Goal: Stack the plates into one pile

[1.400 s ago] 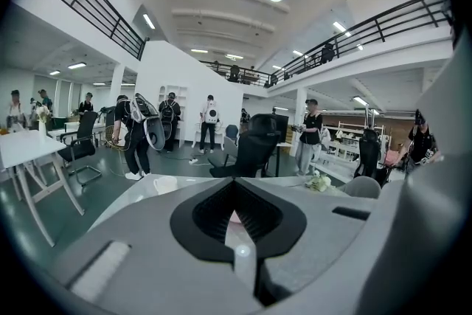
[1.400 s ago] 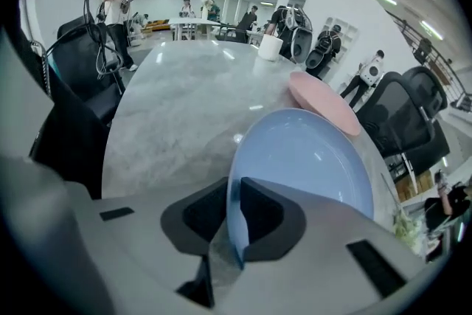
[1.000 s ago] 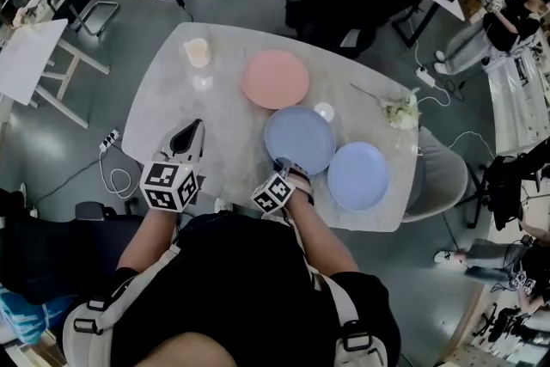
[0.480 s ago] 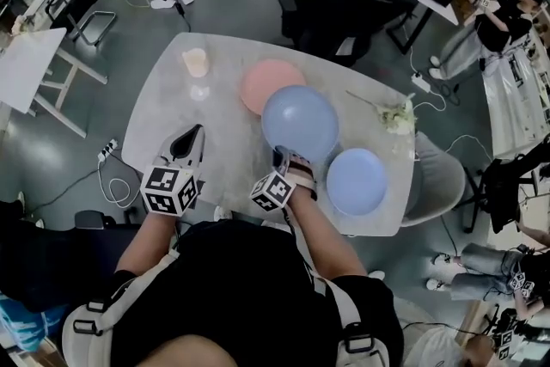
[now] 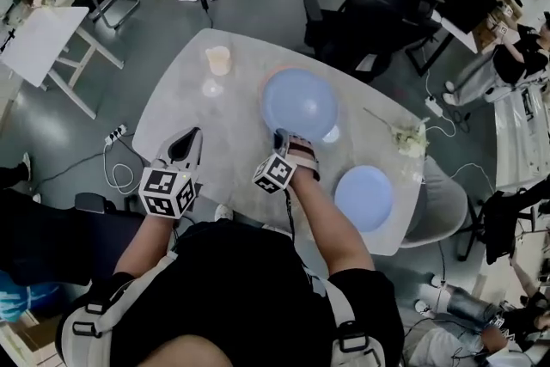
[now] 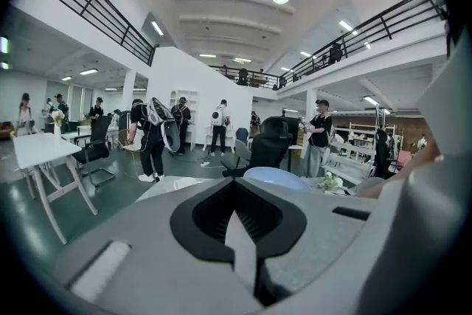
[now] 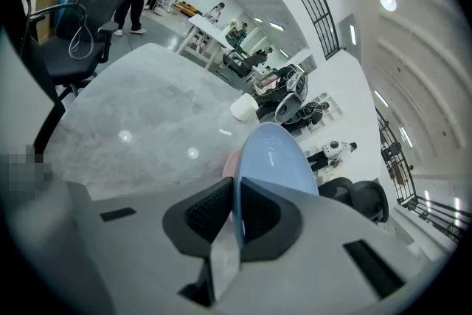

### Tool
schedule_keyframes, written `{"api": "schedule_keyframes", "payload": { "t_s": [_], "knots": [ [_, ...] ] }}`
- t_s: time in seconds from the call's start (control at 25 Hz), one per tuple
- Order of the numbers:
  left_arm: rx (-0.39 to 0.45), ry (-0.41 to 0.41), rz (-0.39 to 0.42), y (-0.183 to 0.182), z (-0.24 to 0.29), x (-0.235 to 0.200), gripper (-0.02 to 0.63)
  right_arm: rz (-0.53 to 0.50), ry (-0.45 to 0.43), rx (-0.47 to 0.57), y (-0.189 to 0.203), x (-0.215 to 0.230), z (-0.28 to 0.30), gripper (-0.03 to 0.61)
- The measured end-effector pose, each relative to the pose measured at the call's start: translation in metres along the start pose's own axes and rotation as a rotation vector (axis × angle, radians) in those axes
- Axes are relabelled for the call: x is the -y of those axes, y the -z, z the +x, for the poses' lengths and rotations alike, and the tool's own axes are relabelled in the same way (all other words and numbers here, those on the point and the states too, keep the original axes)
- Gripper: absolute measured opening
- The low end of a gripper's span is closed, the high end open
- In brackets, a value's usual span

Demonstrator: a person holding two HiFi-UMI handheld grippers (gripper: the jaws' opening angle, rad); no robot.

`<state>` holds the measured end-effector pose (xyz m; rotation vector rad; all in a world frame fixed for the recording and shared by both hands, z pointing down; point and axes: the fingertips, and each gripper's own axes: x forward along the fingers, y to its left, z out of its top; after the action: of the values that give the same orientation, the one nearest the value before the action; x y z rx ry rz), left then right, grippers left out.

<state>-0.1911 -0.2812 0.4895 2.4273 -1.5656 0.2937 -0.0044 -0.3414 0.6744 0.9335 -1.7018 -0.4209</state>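
A round light-blue plate (image 5: 299,103) is pinched at its rim by the right gripper (image 5: 282,138) and held over a round pink plate (image 7: 229,164) on the grey marbled table (image 5: 189,112). The left gripper (image 5: 194,133) is pressed together, empty.

Far plate (image 5: 299,103) and near plate (image 5: 363,198) are light blue; the table (image 5: 232,133) marbled grey.

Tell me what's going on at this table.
A person with a claw in each hand is stacking plates on the table. The right claw is shut on the near rim of a blue plate and holds it tilted over the pink plate at the far side. A second blue plate lies to the right, not yet stacked. The left claw is shut and empty near the table's left edge.
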Motion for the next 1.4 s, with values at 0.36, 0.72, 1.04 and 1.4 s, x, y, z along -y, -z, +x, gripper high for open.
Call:
{"api": "schedule_keyframes", "payload": {
  "t_s": [0.36, 0.72, 1.04, 1.4],
  "knots": [
    [-0.03, -0.119, -0.031, 0.017, -0.027, -0.034, 0.003, -0.076, -0.057, -0.038, -0.002, -0.009, 0.081, 0.026],
    [-0.077, -0.188, -0.036, 0.028, -0.037, -0.047, 0.003, -0.045, -0.12, -0.068, 0.009, -0.024, 0.125, 0.026],
    [-0.084, -0.188, -0.027, 0.03, -0.033, -0.045, 0.003, -0.003, -0.124, -0.075, 0.015, -0.02, 0.141, 0.028],
    [-0.063, -0.123, -0.016, 0.02, -0.009, -0.029, 0.003, 0.32, -0.125, 0.108, -0.017, 0.016, 0.092, 0.086]
  ]
}}
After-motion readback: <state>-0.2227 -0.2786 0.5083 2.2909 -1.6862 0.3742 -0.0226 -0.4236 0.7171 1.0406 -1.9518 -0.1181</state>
